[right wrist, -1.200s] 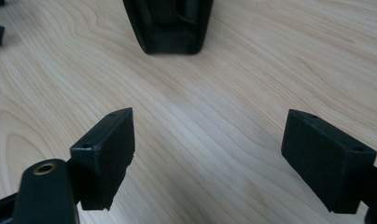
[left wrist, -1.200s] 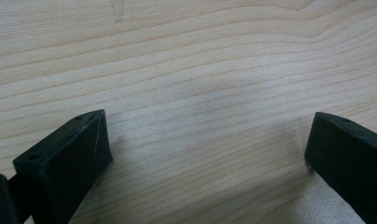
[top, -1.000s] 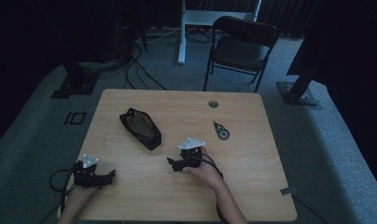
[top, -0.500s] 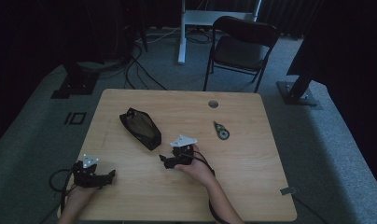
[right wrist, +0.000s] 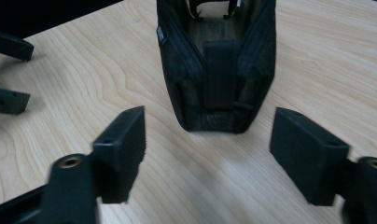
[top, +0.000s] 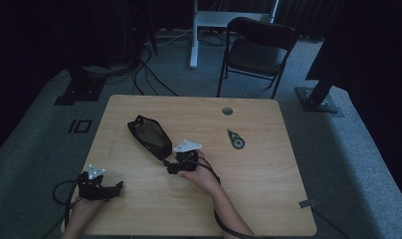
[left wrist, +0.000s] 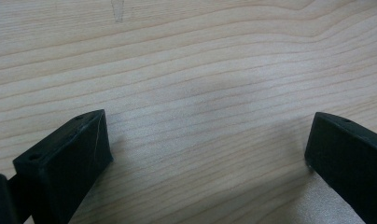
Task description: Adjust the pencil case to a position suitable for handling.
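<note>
A black mesh pouch [top: 149, 137] lies slantwise on the wooden table [top: 258, 174], its near end facing my right gripper [top: 171, 167]. In the right gripper view the pouch [right wrist: 219, 70] lies just beyond the fingertips of the right gripper [right wrist: 210, 135]. That gripper is open; its jaws have just been closing, with bare wood between them. My left gripper [top: 114, 188] rests near the table's front left corner. In its own view the left gripper [left wrist: 210, 140] is open wide over bare table.
A small round dark-green object [top: 235, 139] lies right of the pouch. A cable hole [top: 227, 110] sits near the far edge. A folding chair [top: 258, 50] stands beyond the table. The left gripper's jaws [right wrist: 7, 46] appear at the right gripper view's left edge.
My right gripper has moved left across the table to the pouch's near end. The left hand has stayed put.
</note>
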Demonstrator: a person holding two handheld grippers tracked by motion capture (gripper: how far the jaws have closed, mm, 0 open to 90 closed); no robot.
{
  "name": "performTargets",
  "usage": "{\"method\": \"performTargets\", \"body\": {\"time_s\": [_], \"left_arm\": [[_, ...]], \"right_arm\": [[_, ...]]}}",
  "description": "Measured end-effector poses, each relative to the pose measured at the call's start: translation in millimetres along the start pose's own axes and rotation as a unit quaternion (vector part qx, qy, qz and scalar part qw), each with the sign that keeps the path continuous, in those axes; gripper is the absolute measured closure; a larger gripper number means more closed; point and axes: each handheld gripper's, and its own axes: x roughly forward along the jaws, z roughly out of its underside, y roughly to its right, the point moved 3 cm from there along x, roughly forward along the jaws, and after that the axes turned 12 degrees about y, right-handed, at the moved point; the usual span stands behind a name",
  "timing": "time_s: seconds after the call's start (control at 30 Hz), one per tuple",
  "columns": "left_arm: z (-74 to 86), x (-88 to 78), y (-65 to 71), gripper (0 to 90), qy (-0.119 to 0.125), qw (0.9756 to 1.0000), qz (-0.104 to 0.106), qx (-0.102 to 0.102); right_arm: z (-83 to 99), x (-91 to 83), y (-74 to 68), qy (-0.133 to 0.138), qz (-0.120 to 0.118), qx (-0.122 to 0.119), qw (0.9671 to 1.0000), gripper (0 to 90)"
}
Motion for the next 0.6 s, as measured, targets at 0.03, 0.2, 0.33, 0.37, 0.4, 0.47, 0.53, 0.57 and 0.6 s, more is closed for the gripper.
{"method": "performTargets", "body": {"time_s": [0.03,0.2,0.33,0.37,0.4,0.47,0.53,0.57,0.6], "left_arm": [[0.0,0.0,0.0,0.2,0.000,1.0000,0.000,0.000],[0.0,0.0,0.0,0.2,0.000,1.0000,0.000,0.000],[0.0,0.0,0.1,0.2,0.000,1.0000,0.000,-0.001],[0.0,0.0,0.0,0.2,0.000,1.0000,0.000,0.000],[0.0,0.0,0.1,0.2,0.000,1.0000,0.000,-0.001],[0.0,0.0,0.0,0.2,0.000,1.0000,0.000,0.000],[0.0,0.0,0.0,0.2,0.000,1.0000,0.000,0.000],[0.0,0.0,0.0,0.2,0.000,1.0000,0.000,0.000],[0.0,0.0,0.0,0.2,0.000,1.0000,0.000,0.000]], "right_arm": [[-0.4,1.9,-0.5,0.002,0.000,0.002,1.0000,30.3],[-1.4,10.2,-1.9,0.000,0.008,0.003,1.0000,39.3],[-4.4,14.8,0.1,-0.001,0.021,0.002,0.9998,46.6],[-5.0,15.9,1.0,-0.001,0.024,0.002,0.9997,50.2],[-5.0,17.0,1.1,-0.004,0.024,0.003,0.9997,50.6],[-4.7,19.2,1.1,-0.007,0.026,0.004,0.9996,53.9],[-4.1,21.3,1.3,-0.010,0.025,0.004,0.9996,55.0],[-4.0,22.0,1.9,-0.010,0.025,0.006,0.9996,58.0],[-3.7,22.7,2.3,-0.012,0.025,0.004,0.9996,58.3]]}}
